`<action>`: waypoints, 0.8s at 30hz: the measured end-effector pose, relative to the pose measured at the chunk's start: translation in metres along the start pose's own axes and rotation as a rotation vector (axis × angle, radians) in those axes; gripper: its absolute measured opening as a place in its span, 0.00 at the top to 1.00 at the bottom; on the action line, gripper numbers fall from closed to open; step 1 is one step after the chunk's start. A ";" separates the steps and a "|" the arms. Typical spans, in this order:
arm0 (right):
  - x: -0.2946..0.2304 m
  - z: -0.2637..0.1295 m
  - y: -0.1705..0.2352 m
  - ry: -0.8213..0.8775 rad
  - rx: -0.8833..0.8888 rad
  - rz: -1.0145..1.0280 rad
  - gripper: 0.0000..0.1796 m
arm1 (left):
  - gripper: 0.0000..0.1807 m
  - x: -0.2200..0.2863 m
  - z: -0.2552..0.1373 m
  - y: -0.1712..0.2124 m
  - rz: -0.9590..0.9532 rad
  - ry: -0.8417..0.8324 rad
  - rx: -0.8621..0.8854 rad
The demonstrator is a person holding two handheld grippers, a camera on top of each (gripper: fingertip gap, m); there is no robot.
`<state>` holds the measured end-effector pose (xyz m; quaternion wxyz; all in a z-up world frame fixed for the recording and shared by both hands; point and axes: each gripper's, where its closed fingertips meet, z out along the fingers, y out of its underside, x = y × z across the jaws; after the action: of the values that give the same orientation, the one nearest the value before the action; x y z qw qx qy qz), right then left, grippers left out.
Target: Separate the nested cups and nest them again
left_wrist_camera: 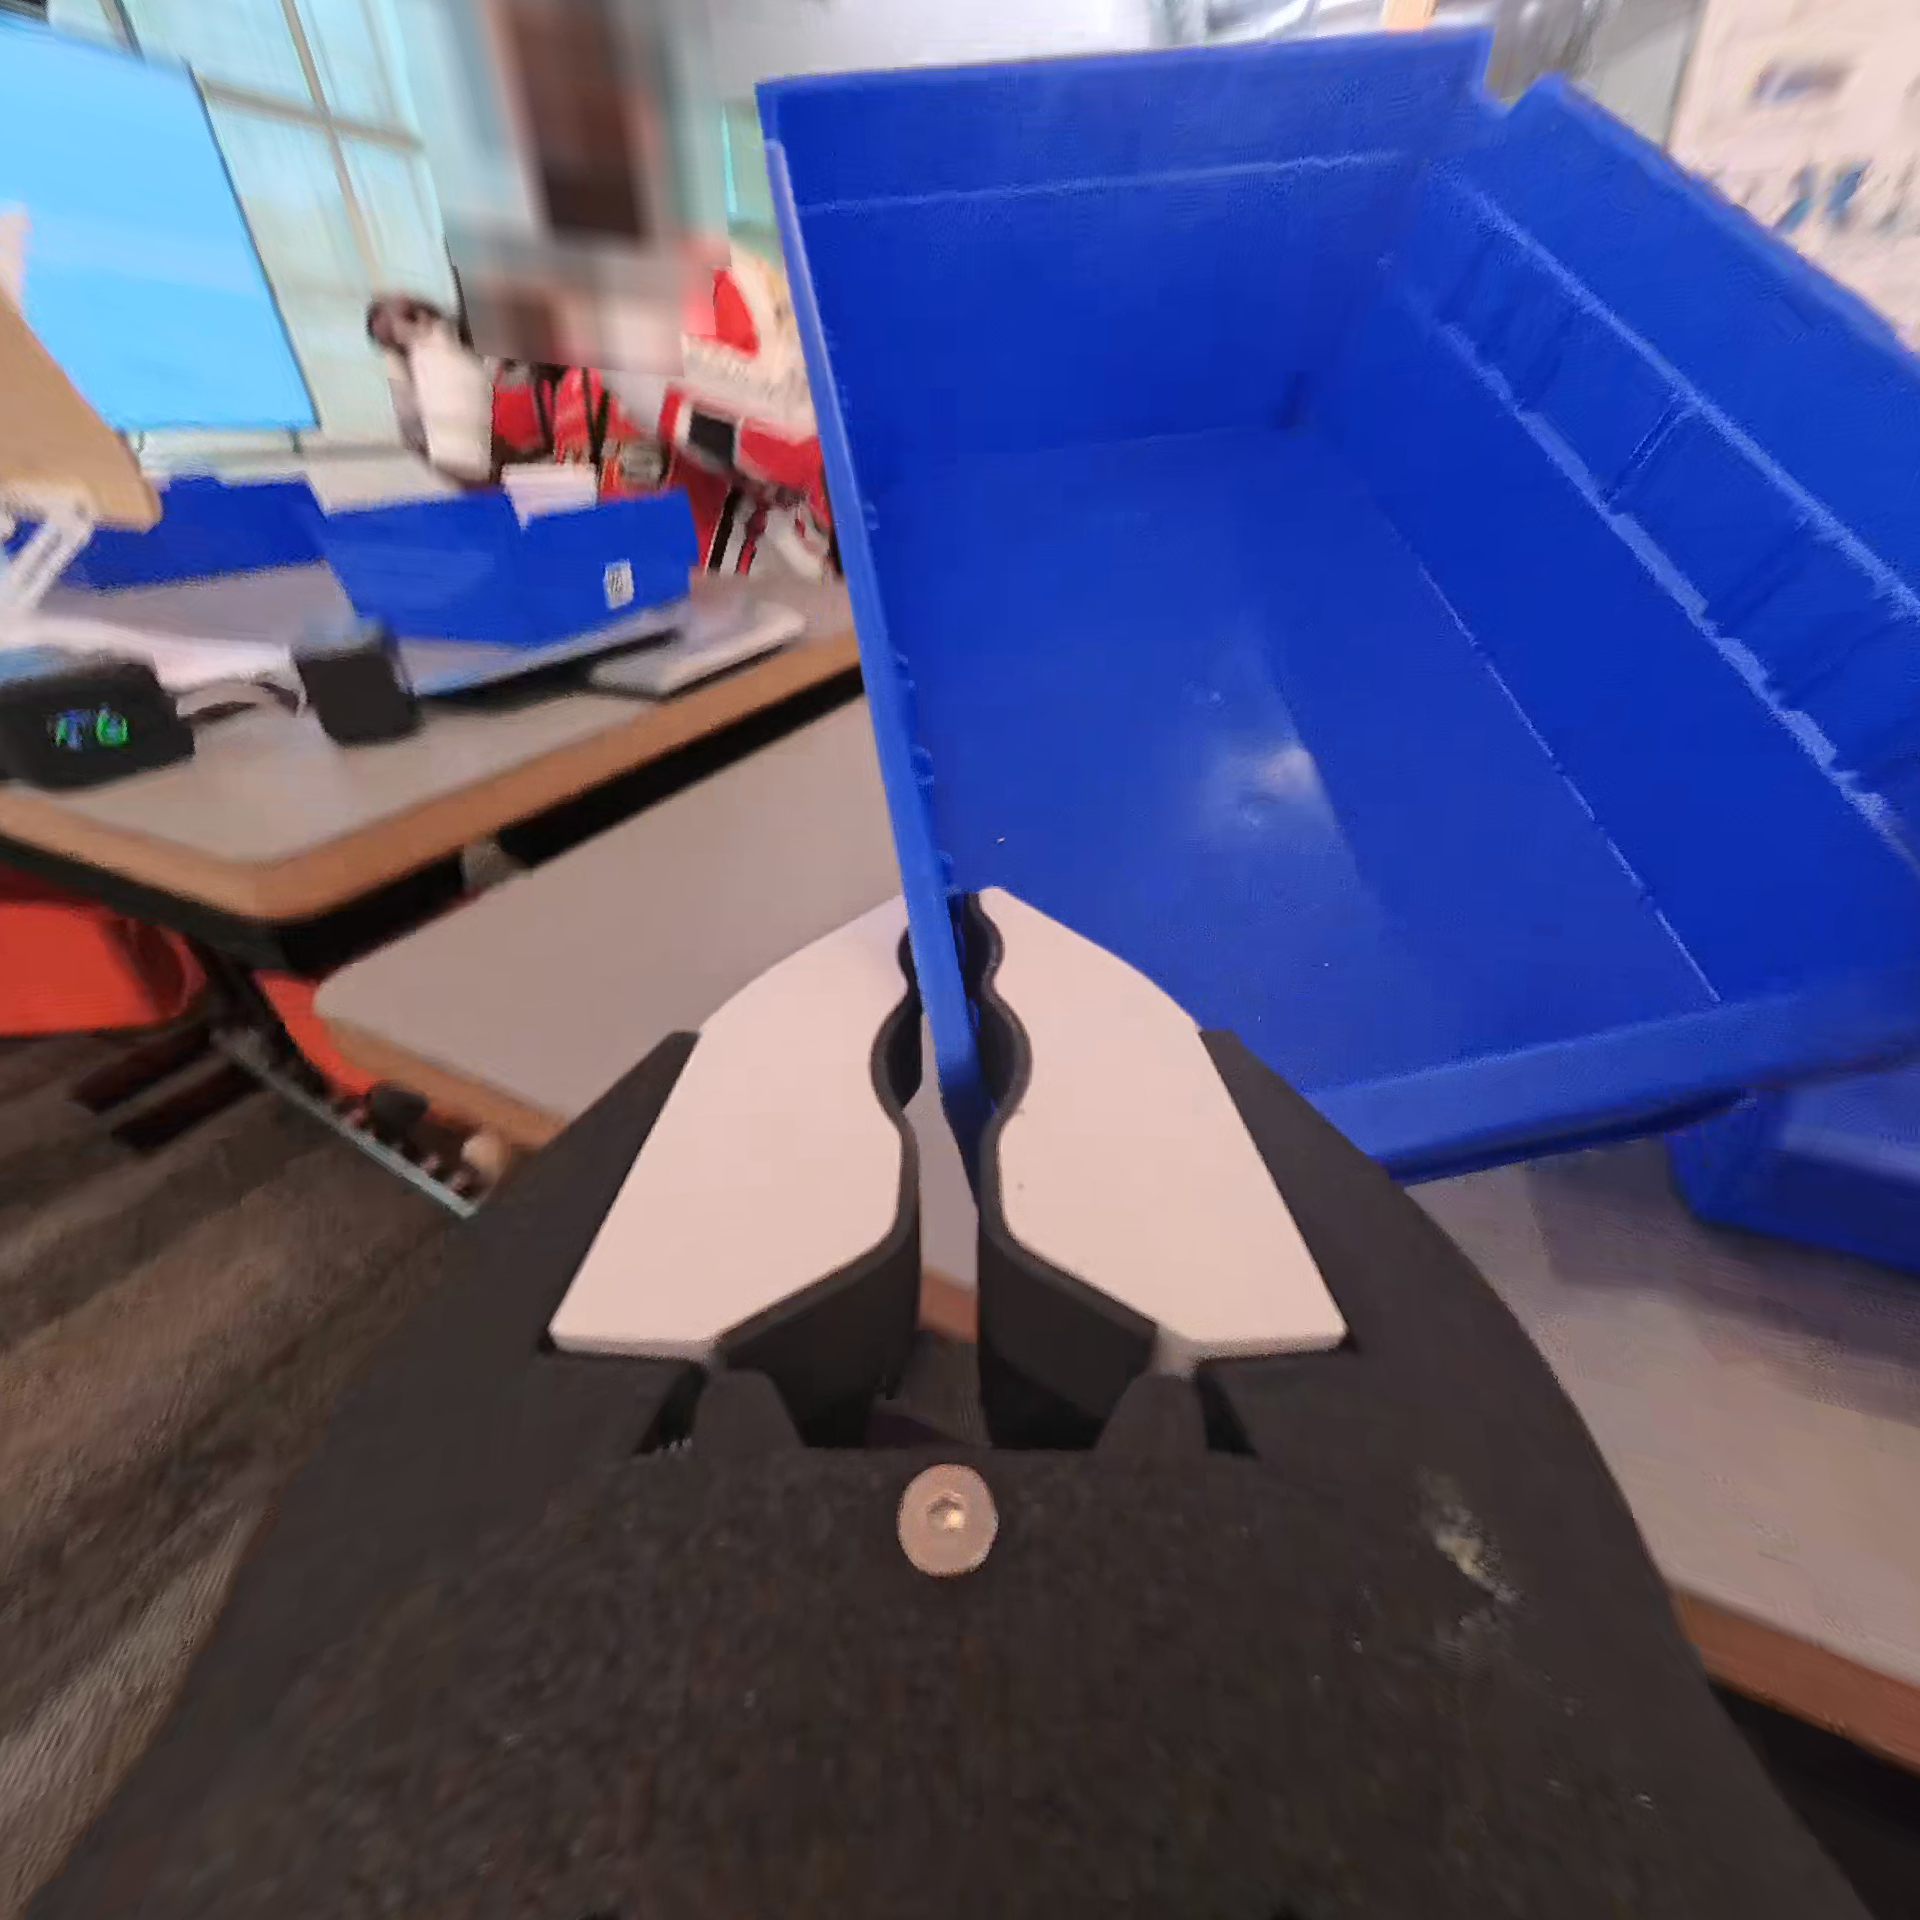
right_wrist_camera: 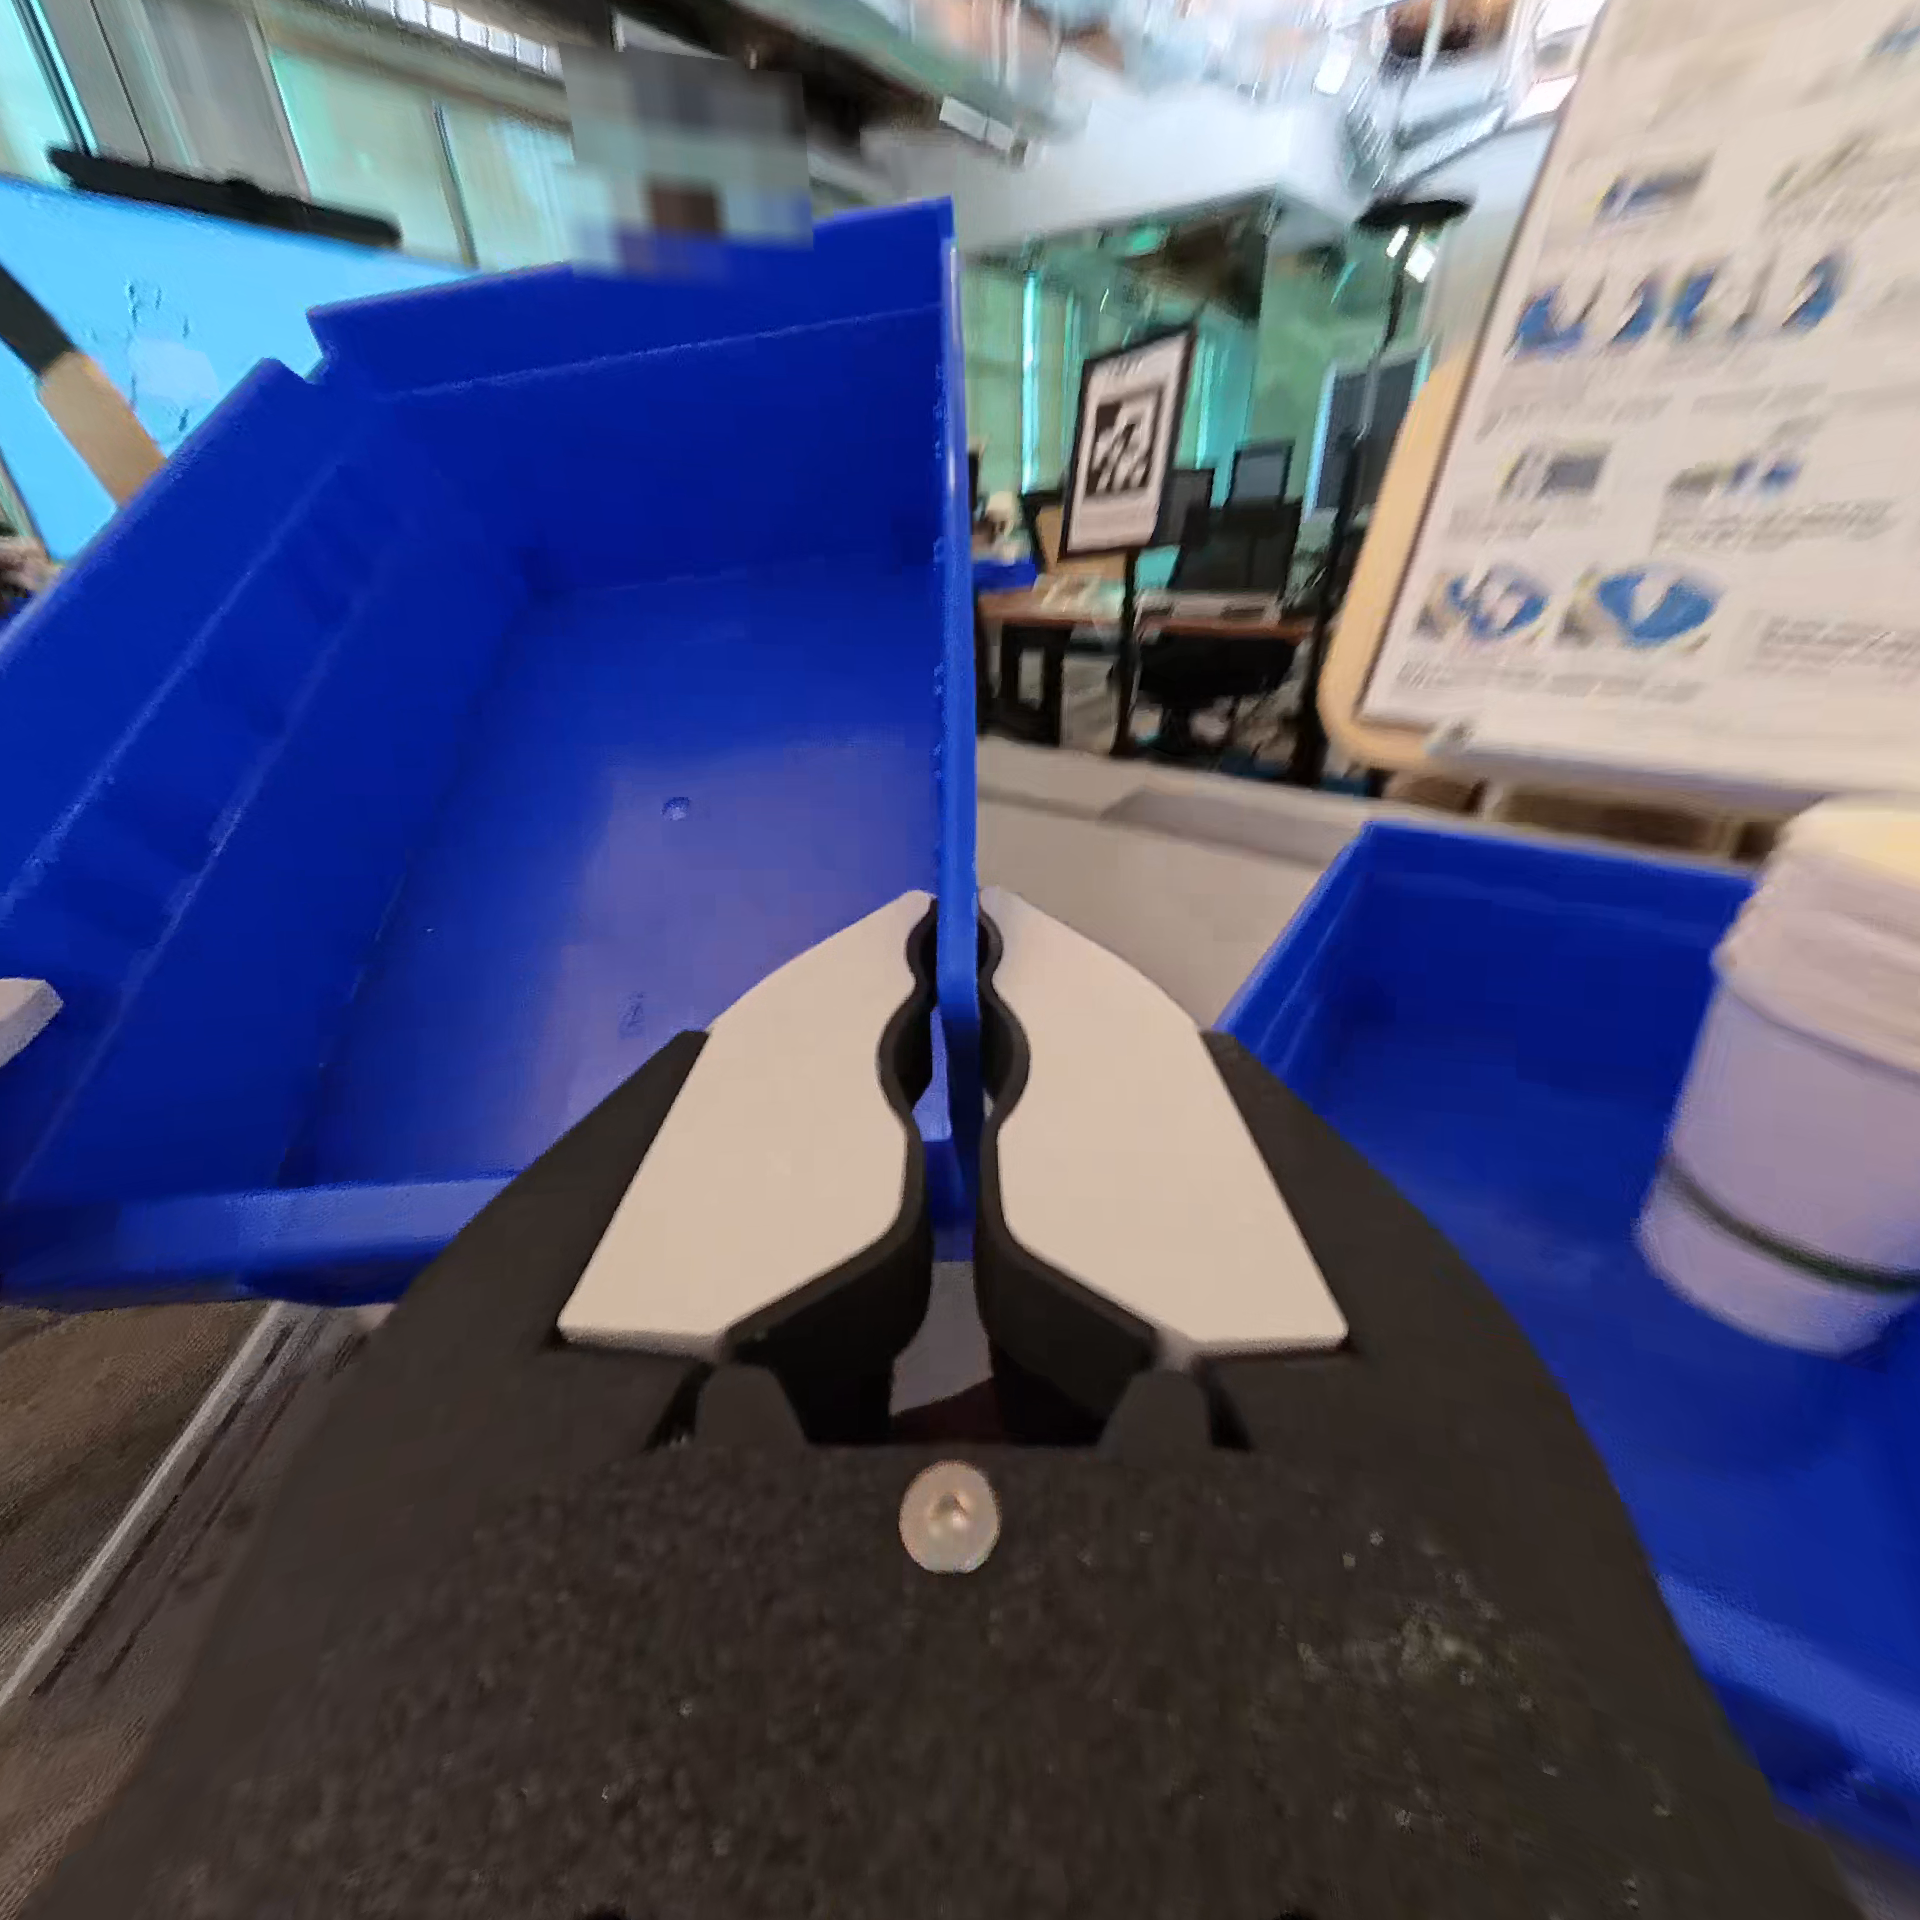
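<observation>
An empty blue plastic bin (left_wrist_camera: 1299, 675) is lifted and tilted above the table. My left gripper (left_wrist_camera: 951, 925) is shut on the bin's left side wall. My right gripper (right_wrist_camera: 958, 925) is shut on the same bin's (right_wrist_camera: 520, 831) right side wall. A stack of nested white paper cups (right_wrist_camera: 1829, 1091) stands in a second blue bin (right_wrist_camera: 1455, 1039) on the table to the right. A corner of that second bin (left_wrist_camera: 1808, 1184) shows in the left wrist view below the lifted one.
The grey table with a wood edge (left_wrist_camera: 1714, 1507) lies below. A second desk (left_wrist_camera: 312, 810) at the left carries blue boxes and black devices. A poster board (right_wrist_camera: 1662, 416) stands at the right. Carpet floor (left_wrist_camera: 156, 1351) lies at lower left.
</observation>
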<state>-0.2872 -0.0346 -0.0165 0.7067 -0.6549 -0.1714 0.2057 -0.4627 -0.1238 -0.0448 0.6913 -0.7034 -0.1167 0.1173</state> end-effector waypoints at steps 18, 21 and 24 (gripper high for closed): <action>0.341 -0.194 -0.145 0.631 0.125 -0.074 0.98 | 0.98 0.401 0.001 -0.141 -0.069 0.703 0.119; 0.395 -0.227 -0.109 0.686 0.028 -0.015 0.98 | 0.98 0.465 -0.013 -0.103 -0.053 0.753 0.019; 0.438 -0.242 -0.064 0.695 -0.101 0.038 0.98 | 0.98 0.510 -0.018 -0.055 -0.033 0.762 -0.106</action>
<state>0.2162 -0.0195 0.0154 0.6857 -0.7229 0.0818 -0.0252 0.0257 0.0264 0.0091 0.6498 -0.7292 0.1312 -0.1699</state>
